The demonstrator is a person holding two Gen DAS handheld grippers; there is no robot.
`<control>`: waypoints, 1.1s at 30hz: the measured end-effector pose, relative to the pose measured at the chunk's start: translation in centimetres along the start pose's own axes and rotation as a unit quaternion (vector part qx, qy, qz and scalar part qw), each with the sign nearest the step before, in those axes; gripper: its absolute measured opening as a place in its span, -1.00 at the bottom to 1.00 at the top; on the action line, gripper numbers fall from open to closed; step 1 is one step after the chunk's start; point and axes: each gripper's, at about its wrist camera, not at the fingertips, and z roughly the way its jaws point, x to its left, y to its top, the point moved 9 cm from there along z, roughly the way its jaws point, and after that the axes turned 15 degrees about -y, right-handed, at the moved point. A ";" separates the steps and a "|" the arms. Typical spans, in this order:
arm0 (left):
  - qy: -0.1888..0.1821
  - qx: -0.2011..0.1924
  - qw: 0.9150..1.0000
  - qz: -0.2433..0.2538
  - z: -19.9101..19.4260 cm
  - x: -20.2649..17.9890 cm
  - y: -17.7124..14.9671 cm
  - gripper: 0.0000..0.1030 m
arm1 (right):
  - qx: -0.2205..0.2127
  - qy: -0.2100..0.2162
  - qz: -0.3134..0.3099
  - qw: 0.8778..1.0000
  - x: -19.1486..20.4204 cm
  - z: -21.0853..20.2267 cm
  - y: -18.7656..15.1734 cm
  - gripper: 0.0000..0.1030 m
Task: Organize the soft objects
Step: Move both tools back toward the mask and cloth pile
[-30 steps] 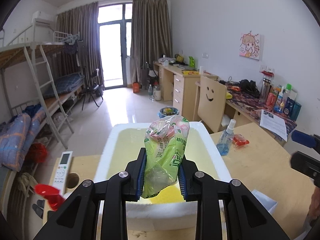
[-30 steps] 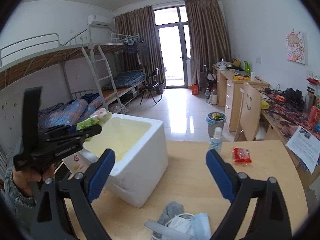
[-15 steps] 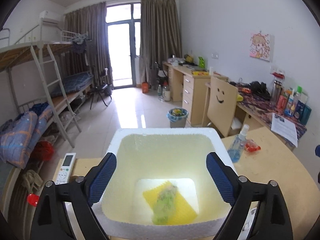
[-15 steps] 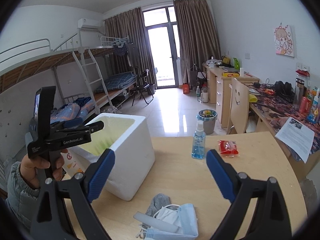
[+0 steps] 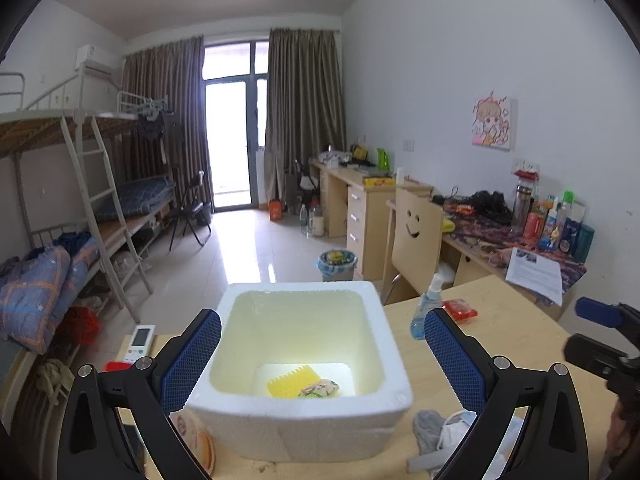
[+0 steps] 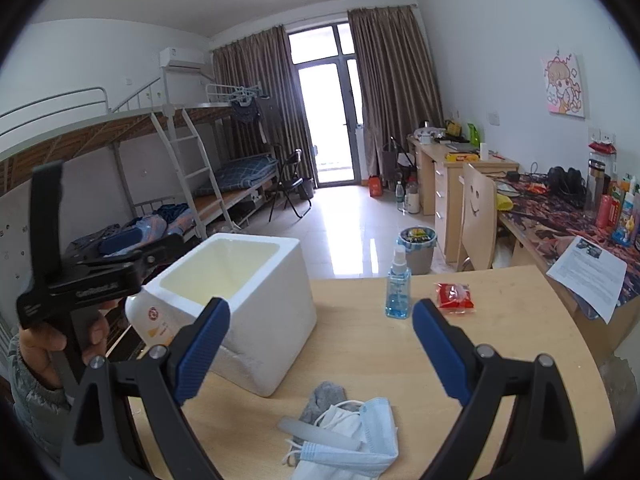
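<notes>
left gripper (image 5: 322, 354) now wide, empty; green packet (image 5: 319, 389) dropped into foam box (image 5: 394, 364). right gripper (image 6: 321, 338) wide over masks (image 6: 352, 432), likely next.

- Bunk bed (image 5: 80, 184) with white ladder (image 6: 192, 168) far left of the fingers.
- Glass balcony door (image 5: 234, 140), brown curtains (image 6: 396, 92), straight ahead.
- Desks (image 5: 360, 200), smiley chair (image 6: 476, 216) off right.
- Glossy tiled floor (image 5: 240, 256).

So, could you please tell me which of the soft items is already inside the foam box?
The green packet, lying on the yellow pad at the box's bottom. The masks and grey sock lie outside on the table.
</notes>
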 end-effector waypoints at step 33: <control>0.001 -0.092 0.995 0.024 -14.6 -9.0 -7.1 0.98 | -0.078 0.018 -0.010 0.997 0.8 -13.3 -6.0 0.99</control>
